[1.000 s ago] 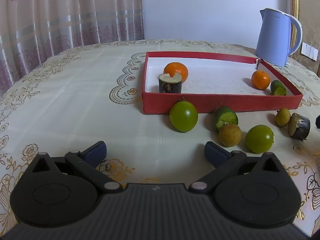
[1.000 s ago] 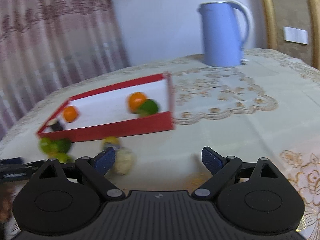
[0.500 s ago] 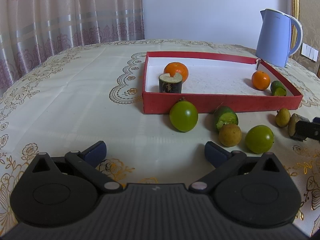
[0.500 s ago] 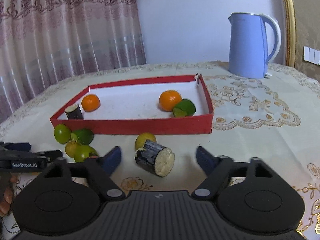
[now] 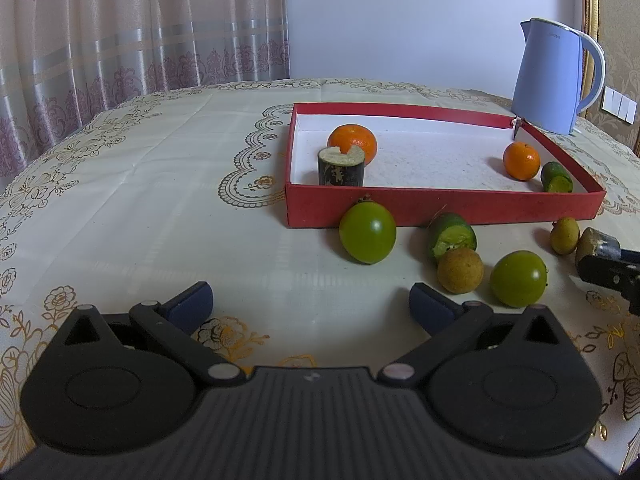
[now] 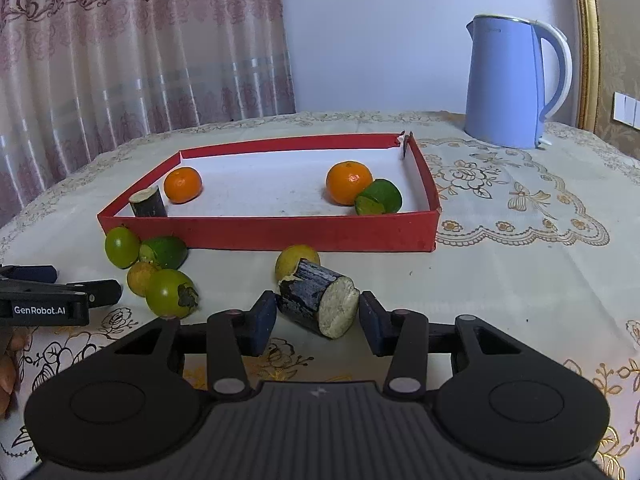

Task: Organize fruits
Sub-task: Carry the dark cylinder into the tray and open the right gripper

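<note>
The step in hand looks like picking up a loose sugarcane stub (image 6: pixel 318 302) from the bench (image 6: pixel 500 280) to add it to the red tray (image 6: pixel 280 232), where two oranges, a cut lime and another stub already lie. The right tool (image 6: pixel 318 320) has just been closing; its pads flank the stub (the left pad seems to touch, the right one stands just clear), so nothing is gripped yet. Next it needs to finish squeezing, then lift over the tray wall. The left tool (image 5: pixel 310 300) stands released, empty, near the green fruits.
</note>
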The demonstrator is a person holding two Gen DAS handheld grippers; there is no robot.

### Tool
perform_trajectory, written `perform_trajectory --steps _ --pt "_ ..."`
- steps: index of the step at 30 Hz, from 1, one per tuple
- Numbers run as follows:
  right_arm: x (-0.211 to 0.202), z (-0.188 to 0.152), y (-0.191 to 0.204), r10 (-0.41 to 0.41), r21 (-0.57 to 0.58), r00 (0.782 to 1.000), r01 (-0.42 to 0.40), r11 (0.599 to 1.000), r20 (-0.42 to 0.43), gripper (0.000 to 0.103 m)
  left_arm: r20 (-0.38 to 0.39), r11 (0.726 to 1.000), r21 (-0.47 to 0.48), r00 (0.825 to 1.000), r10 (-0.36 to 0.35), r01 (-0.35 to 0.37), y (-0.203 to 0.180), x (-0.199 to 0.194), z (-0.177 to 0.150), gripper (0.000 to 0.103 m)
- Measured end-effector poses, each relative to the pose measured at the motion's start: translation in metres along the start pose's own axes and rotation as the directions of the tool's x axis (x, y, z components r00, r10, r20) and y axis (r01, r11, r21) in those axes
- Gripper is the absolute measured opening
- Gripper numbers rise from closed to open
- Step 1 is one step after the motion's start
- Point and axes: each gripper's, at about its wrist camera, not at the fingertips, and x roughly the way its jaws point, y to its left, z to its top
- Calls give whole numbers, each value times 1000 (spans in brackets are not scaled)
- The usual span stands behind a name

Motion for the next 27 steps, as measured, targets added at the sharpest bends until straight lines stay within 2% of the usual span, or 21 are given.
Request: perform_trajectory --steps 14,21,27 --pt "-13 7 -12 -27 20 999 26 999 34 44 0 1000 0 1000 0 0 0 0 0 103" --pt "-13 32 -6 -30 -20 995 32 999 91 44 1 1000 0 1000 0 0 0 0 0 103" --pt "10 62 8 -33 -88 992 43 995 121 44 1 1000 -1 1000 0 0 0 0 0 103"
